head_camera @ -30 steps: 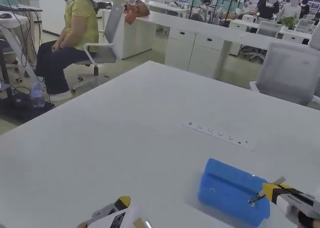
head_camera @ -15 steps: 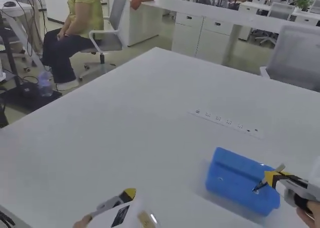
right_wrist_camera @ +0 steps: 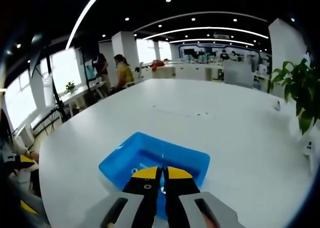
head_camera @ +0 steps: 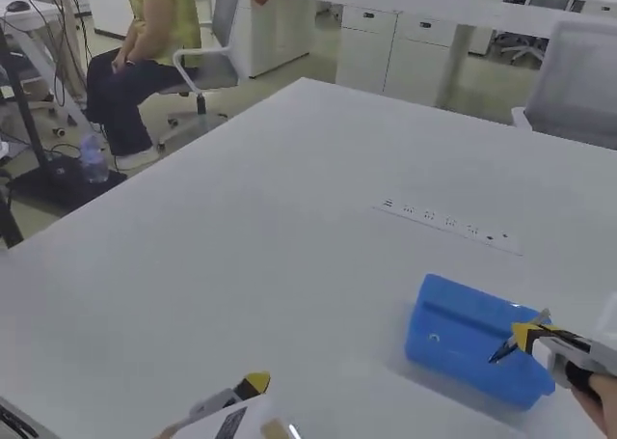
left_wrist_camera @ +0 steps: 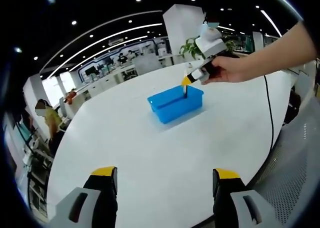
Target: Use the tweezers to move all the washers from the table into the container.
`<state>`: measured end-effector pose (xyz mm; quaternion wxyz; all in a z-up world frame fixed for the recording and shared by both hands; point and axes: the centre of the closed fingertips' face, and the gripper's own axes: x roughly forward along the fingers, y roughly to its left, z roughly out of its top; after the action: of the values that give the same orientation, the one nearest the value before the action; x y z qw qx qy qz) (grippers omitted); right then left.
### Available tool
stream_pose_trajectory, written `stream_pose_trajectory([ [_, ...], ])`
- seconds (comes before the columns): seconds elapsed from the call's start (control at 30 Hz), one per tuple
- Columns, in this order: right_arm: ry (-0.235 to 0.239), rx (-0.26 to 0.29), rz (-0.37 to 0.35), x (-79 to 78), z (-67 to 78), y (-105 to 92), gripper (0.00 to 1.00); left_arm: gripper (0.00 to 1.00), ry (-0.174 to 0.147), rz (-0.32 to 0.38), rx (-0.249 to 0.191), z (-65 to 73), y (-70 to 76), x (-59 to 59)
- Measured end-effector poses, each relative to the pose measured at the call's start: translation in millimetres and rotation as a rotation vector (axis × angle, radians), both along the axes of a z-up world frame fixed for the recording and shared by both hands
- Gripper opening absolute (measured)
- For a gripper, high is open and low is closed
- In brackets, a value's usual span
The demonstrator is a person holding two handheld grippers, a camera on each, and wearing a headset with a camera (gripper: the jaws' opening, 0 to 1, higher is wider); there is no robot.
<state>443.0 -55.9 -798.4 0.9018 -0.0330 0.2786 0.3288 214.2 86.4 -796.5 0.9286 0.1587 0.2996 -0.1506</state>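
The blue rectangular plastic container (head_camera: 461,335) sits toward the near side of the white desk (head_camera: 241,265). The right tongs (head_camera: 528,335) are clenched on thin dark tweezers (head_camera: 499,353), whose tips dip over the container's rim. Bare desk spreads left and beyond, past a recessed socket strip (head_camera: 448,225). The left tongs (left_wrist_camera: 166,173) are released, jaws wide, at the near edge.

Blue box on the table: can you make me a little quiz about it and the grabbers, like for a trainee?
1. True or false: the blue plastic container sits on the white table.
2. Which gripper holds the thin metal tweezers over the container? A) left gripper B) right gripper
3. Fill in: the left gripper's fingers stand wide ____.
Key: 1 true; 2 B; 3 open.
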Motion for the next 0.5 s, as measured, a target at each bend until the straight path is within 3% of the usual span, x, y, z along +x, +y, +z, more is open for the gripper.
stream_pose_trajectory([
  [0.23, 0.0, -0.007, 0.002, -1.0, -1.3, -0.3, 0.0, 0.77, -0.004, -0.017, -0.004, 1.5, -3.6, -0.6],
  [0.5, 0.016, 0.002, 0.004, -2.5, -1.1, 1.1, 0.01, 0.73, -0.016, 0.006, -0.053, 9.6, -1.1, 2.3],
])
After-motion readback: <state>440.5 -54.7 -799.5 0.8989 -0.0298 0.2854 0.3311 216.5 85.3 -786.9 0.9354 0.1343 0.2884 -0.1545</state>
